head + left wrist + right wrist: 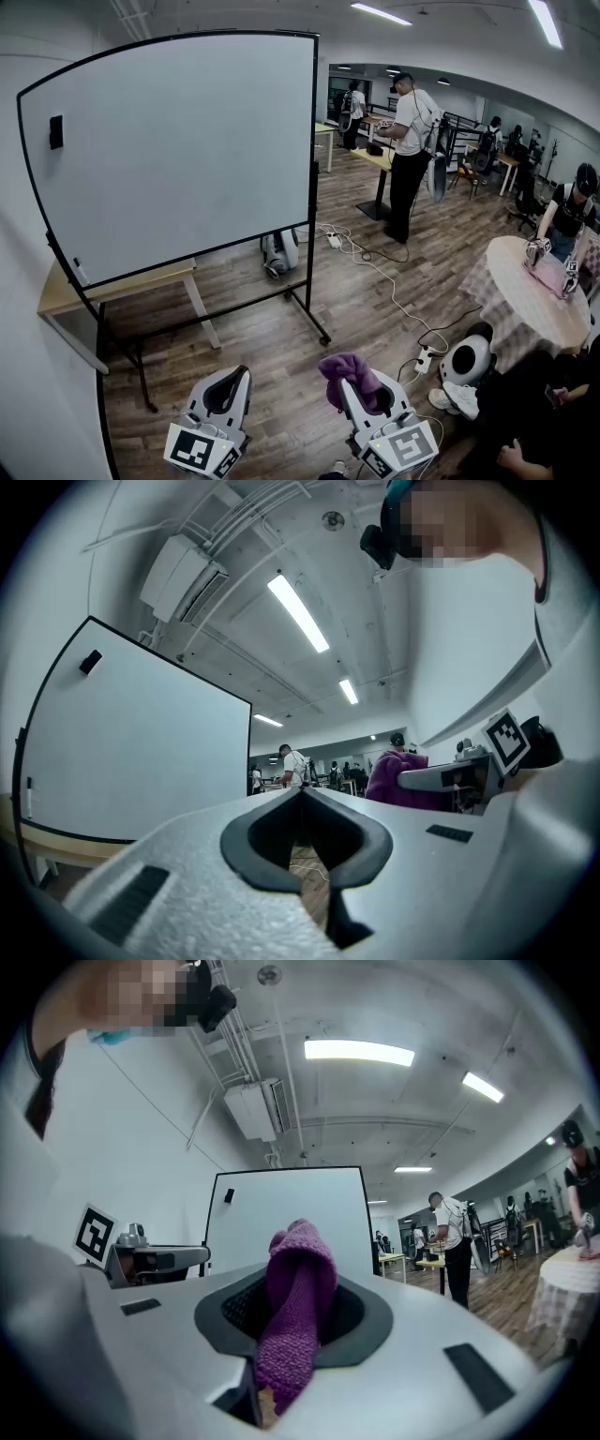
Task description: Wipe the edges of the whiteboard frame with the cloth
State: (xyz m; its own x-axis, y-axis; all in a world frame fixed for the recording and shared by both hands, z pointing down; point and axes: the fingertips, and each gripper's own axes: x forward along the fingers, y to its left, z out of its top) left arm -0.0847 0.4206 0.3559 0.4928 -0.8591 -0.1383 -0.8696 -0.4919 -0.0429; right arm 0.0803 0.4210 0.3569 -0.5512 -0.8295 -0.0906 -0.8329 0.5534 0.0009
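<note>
1. The whiteboard (178, 150) stands on a black rolling stand ahead and to the left. Its thin black frame (313, 141) runs round the white surface, and a small black block (56, 131) sits on the board near the upper left corner.
2. The right gripper (361, 392) is low in the head view with its jaws clamped on a purple cloth (349, 372). In the right gripper view the cloth (298, 1279) bunches up above the jaw tips and hangs down through the gap between them.
3. The left gripper (228, 386) is held beside it. In the left gripper view its jaws are pressed together at the tips, with nothing between them — only floor shows through the hollow behind.
4. Both grippers are well apart from the whiteboard, so the cloth is clear of the frame.
5. A light wooden table (56, 295) stands behind the board's lower left.
6. A white cable (394, 300) trails over the wood floor (281, 375) to the right of the stand.
7. Farther right, a person (567, 211) leans over a round table (525, 300). Another person (411, 150), in a white shirt, stands at a desk deeper in the room.
</note>
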